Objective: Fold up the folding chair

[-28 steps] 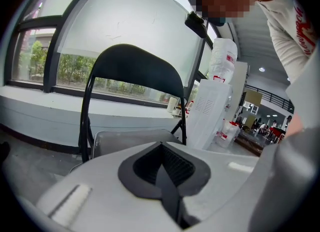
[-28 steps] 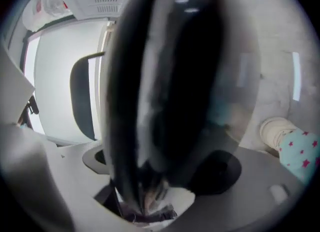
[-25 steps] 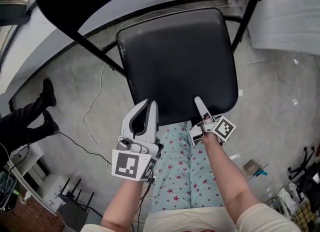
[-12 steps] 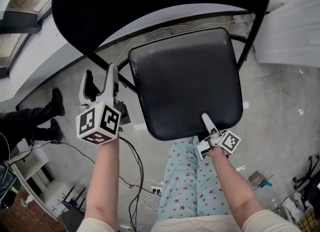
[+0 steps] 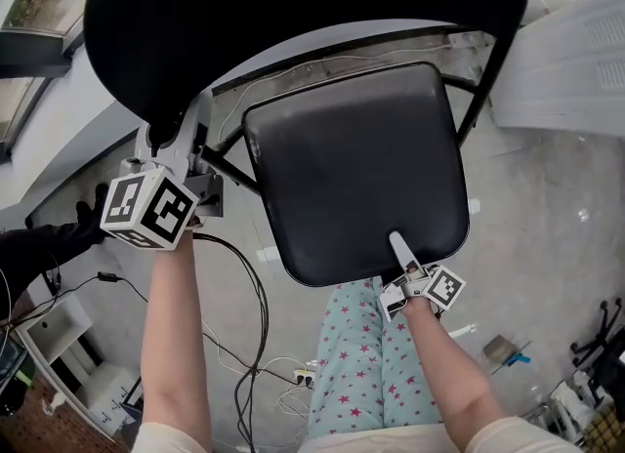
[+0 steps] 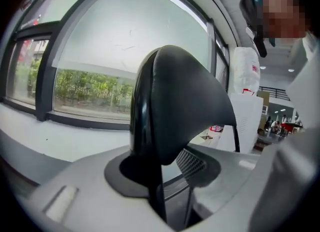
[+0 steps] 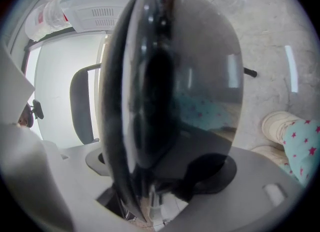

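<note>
A black folding chair stands open below me, its padded seat [image 5: 356,168] in the middle of the head view and its curved backrest [image 5: 293,12] across the top. My left gripper [image 5: 186,127] is at the backrest's lower left edge. In the left gripper view the backrest [image 6: 175,111] runs down between the jaws of that gripper [image 6: 165,196], which look shut on it. My right gripper [image 5: 400,248] holds the seat's front edge. The seat [image 7: 165,91] fills the right gripper view, pinched edge-on in the right gripper [image 7: 145,196].
Legs in star-print trousers [image 5: 356,363] stand just in front of the seat. Cables [image 5: 244,334] trail over the concrete floor at the left. Someone's dark shoes and legs [image 5: 49,236] are at far left. A white plastic unit [image 5: 576,41] sits at upper right.
My left gripper left the seat's front edge, swung up and to the left, and now sits on the backrest's left edge. The right gripper stays on the seat's front edge.
</note>
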`<state>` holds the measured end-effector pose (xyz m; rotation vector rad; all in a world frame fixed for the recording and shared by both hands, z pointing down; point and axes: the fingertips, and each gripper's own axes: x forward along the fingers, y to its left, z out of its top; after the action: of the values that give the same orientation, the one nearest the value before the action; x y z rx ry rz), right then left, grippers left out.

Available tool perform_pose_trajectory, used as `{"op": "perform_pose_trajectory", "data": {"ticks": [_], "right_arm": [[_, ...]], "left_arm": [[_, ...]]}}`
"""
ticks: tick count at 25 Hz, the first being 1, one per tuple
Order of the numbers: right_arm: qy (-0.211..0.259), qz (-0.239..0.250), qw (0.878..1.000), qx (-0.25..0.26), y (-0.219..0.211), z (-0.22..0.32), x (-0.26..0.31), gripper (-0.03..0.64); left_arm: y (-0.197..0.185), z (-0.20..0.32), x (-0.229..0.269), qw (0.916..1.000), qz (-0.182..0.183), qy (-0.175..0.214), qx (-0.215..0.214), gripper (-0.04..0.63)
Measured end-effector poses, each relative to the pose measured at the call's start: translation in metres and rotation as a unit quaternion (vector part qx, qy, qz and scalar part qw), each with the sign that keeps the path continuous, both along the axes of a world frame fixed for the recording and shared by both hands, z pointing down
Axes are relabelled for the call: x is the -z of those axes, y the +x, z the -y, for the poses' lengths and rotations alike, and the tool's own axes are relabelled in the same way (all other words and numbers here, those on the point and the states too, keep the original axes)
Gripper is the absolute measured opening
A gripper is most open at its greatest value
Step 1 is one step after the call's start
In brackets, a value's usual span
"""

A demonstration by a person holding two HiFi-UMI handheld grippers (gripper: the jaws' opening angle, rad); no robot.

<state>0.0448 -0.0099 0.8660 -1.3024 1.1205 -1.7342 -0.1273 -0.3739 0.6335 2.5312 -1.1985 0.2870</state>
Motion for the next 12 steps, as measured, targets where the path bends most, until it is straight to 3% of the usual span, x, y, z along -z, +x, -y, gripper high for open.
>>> {"op": "perform_pose_trajectory", "data": {"ticks": [12], "right_arm": [[-0.072, 0.004, 0.997, -0.036, 0.005, 0.002, 0.030, 0.414]], "left_arm": [[0.004, -0.014, 0.025, 0.9990, -0.022, 0.007, -0.039, 0.168]]}}
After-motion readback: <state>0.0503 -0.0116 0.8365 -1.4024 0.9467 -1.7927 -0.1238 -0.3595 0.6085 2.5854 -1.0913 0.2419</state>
